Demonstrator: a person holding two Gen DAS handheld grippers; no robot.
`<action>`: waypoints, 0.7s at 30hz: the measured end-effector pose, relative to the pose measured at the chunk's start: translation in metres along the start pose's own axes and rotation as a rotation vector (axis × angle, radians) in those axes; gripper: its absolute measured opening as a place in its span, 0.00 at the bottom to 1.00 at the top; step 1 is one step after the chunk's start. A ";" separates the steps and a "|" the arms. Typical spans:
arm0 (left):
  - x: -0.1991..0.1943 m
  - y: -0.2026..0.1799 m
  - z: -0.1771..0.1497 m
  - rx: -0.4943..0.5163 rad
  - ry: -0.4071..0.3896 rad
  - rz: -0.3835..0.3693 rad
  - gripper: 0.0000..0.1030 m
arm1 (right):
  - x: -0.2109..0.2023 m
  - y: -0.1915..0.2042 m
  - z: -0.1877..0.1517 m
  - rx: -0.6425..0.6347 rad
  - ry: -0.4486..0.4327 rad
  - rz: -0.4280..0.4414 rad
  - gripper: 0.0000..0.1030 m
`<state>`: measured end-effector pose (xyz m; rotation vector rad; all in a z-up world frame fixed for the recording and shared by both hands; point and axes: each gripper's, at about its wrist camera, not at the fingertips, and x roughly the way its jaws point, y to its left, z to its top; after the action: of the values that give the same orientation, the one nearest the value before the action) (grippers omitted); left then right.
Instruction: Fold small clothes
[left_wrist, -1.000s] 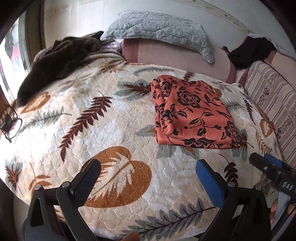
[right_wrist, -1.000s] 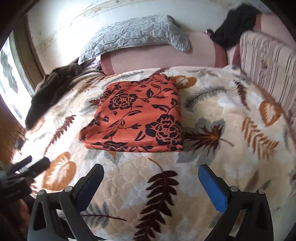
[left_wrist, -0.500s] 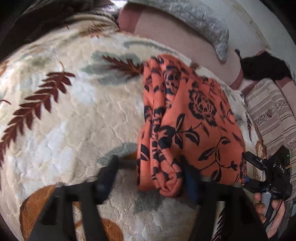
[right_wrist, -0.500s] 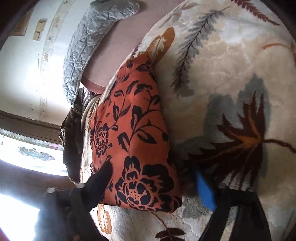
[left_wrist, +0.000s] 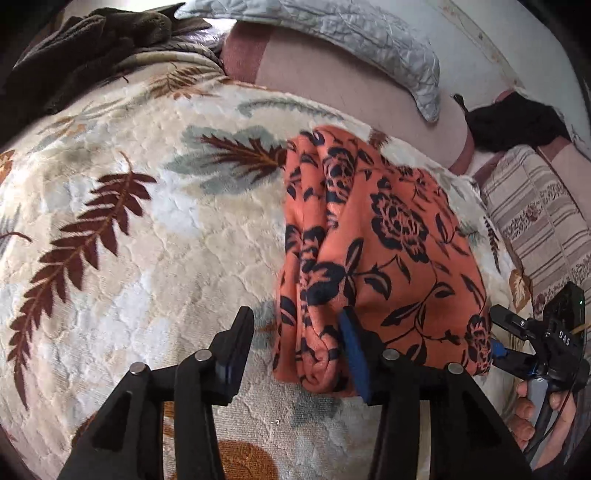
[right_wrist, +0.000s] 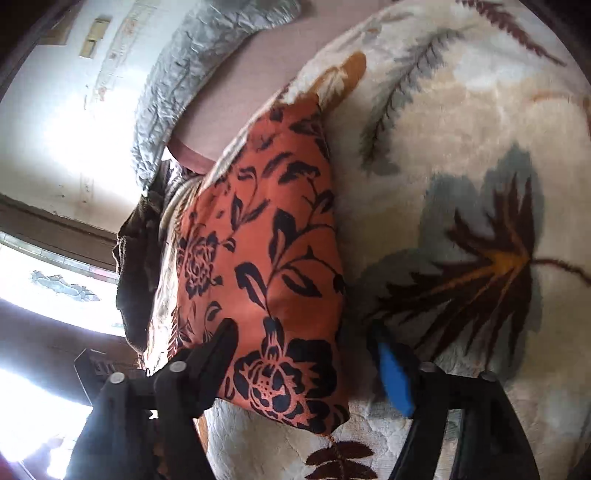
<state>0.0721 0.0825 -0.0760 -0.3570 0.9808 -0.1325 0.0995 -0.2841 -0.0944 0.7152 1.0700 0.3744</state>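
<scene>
Two hand-held grippers straddle the near corners of the folded orange floral garment (left_wrist: 388, 254) on the bed's leaf-print blanket (left_wrist: 147, 258): left hand-held gripper (left_wrist: 295, 339) and right hand-held gripper (right_wrist: 306, 354), jaws having just widened, neither visibly pinching. Gripping every layer evenly should keep the fold square.

Orange floral garment (left_wrist: 388, 251) — soft matt cloth, smooth weave. Under it, leaf-print blanket (left_wrist: 147, 258) — plush, quilted, faintly sheeny. Beyond the garment, grey pillow (left_wrist: 332, 29): crinkled stitched fabric. Left gripper (left_wrist: 295, 332) — matt black plastic, bright metal pins.
</scene>
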 end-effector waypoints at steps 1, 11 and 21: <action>-0.006 0.000 0.006 0.006 -0.017 -0.016 0.48 | -0.005 0.003 0.004 -0.021 -0.013 0.002 0.75; 0.061 -0.017 0.057 0.083 0.112 -0.033 0.24 | 0.057 0.009 0.069 -0.053 0.123 -0.017 0.33; 0.056 -0.029 0.090 0.132 0.016 -0.034 0.49 | 0.033 0.030 0.087 -0.124 -0.015 -0.008 0.84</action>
<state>0.1794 0.0616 -0.0651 -0.2520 0.9769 -0.2306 0.1934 -0.2727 -0.0707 0.6026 1.0256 0.4240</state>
